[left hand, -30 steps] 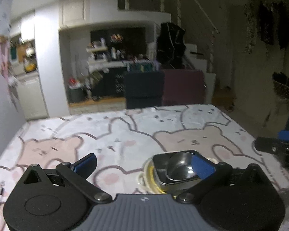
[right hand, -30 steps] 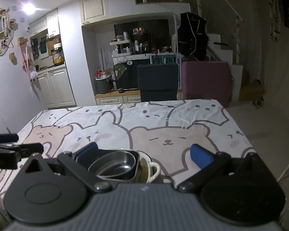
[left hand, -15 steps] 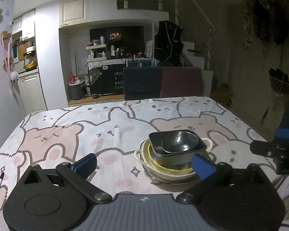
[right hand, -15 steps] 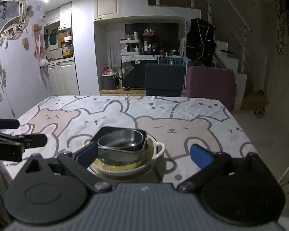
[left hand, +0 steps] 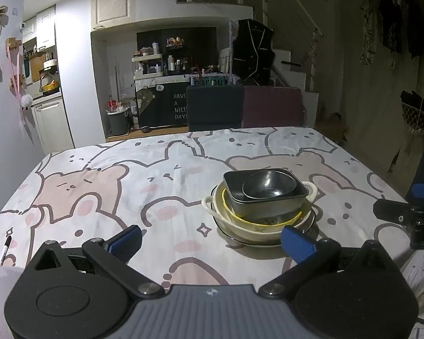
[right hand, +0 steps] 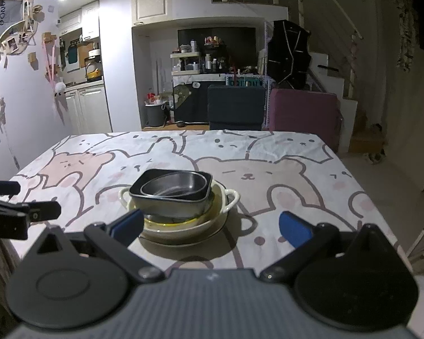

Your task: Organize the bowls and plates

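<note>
The dishes sit nested in one stack (left hand: 258,209) on the table (left hand: 113,186), smallest on top: a round steel bowl (left hand: 270,186) inside a dark square dish (left hand: 268,197), that inside a cream handled bowl (left hand: 251,226), all on a plate (left hand: 240,241) at the bottom. Nesting by size keeps the pile low and steady, so the sorting looks done or nearly so.

The left gripper (left hand: 210,244) has its fingers spread wide and holds nothing; the stack lies just ahead of its right finger (left hand: 296,244). The right gripper (right hand: 210,226) is likewise spread and empty, with the stack just ahead of its left finger (right hand: 127,224). Both hang short of the pile, touching none of it.

Ahead of the fingers the cloth lies bare to the far edge, giving free room to push or set things down. The stack sits near the table's near edge, so a nudge toward the grippers risks tipping it off. A pen (left hand: 5,250) lies well to the left of the left finger.
</note>
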`<state>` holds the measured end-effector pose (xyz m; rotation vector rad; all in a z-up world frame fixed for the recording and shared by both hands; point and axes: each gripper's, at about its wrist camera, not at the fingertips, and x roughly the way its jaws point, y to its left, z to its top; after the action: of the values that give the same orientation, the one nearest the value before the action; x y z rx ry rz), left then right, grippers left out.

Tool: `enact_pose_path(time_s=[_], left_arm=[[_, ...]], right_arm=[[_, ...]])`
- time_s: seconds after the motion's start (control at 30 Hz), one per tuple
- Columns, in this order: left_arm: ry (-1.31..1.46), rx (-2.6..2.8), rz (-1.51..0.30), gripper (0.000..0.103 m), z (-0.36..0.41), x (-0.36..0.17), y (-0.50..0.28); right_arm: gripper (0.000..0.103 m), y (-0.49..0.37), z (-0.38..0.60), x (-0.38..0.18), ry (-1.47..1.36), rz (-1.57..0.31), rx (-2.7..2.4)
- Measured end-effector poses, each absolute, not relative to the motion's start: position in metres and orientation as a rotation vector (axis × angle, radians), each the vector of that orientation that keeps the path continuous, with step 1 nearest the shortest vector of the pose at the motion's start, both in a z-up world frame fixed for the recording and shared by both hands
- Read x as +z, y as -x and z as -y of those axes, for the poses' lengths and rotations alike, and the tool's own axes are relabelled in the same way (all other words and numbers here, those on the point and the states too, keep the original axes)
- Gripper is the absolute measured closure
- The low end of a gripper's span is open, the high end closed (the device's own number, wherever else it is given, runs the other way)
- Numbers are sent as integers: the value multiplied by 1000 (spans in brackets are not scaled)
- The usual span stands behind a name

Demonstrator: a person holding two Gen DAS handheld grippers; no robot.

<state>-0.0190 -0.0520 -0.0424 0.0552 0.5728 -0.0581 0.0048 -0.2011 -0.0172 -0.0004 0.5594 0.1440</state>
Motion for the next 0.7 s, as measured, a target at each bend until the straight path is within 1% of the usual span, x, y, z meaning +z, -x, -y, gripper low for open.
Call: enact_pose_path(time_s=[0.7], left_arm=[[-54, -59, -566, 0, 52, -44, 23]], right_arm=[[1, 0, 201, -18, 19, -550, 131]])
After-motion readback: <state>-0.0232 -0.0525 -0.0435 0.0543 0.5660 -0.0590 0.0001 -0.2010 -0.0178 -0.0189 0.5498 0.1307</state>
